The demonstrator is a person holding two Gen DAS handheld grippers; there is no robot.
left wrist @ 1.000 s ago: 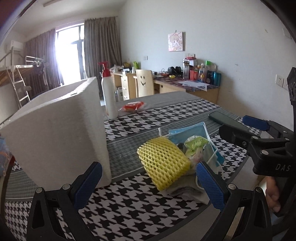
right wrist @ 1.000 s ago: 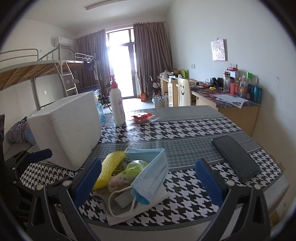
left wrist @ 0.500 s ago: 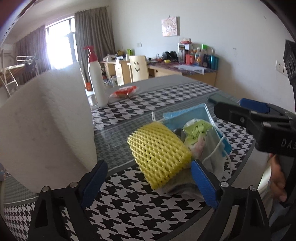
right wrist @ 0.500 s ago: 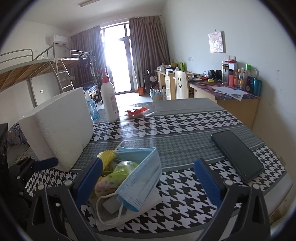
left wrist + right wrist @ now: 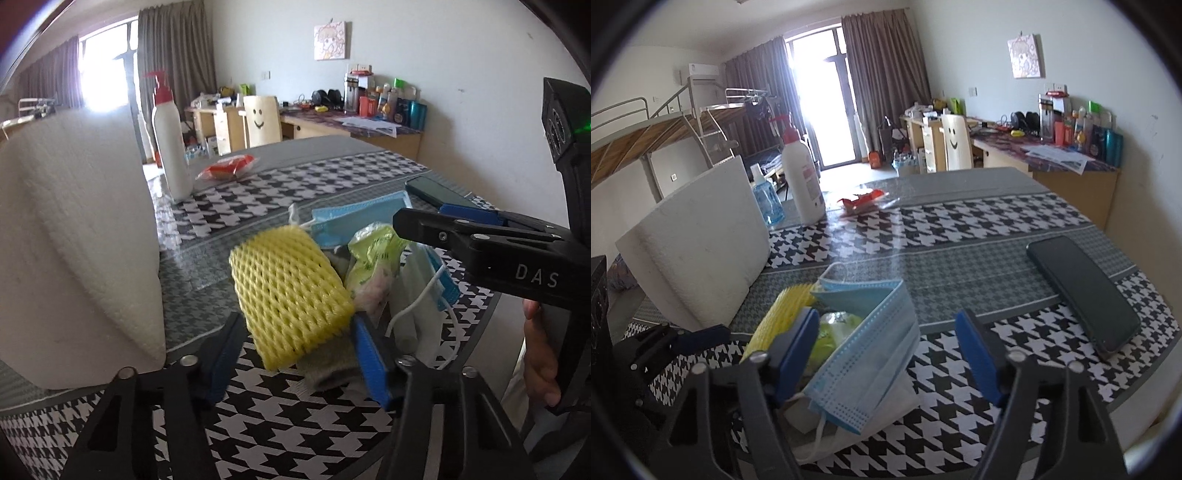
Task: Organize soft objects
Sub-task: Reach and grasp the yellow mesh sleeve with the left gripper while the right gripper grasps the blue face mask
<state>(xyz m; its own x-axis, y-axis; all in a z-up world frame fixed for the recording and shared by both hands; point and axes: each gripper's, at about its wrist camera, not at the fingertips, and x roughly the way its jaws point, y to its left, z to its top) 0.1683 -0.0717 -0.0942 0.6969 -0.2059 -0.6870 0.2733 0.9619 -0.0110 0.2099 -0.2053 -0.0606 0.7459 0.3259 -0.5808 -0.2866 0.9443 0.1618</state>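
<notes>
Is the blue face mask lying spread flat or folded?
Folded: the blue face mask bends over itself like a tent on the pile, one ear loop hanging down.

Daylight floods in from the window (image 5: 827, 99) behind brown curtains (image 5: 886, 88), blown out to white glare. My fisheye views bend the walls and darken to black at the corners. The nearby white foam block (image 5: 74, 236) looks soft and blurred.

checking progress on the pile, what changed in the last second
Both grippers came down toward the pile, jaws closing: the left gripper now brackets the yellow foam net, the right gripper the blue mask. Nothing gripped yet. Pile, foam block and phone stayed put.
</notes>
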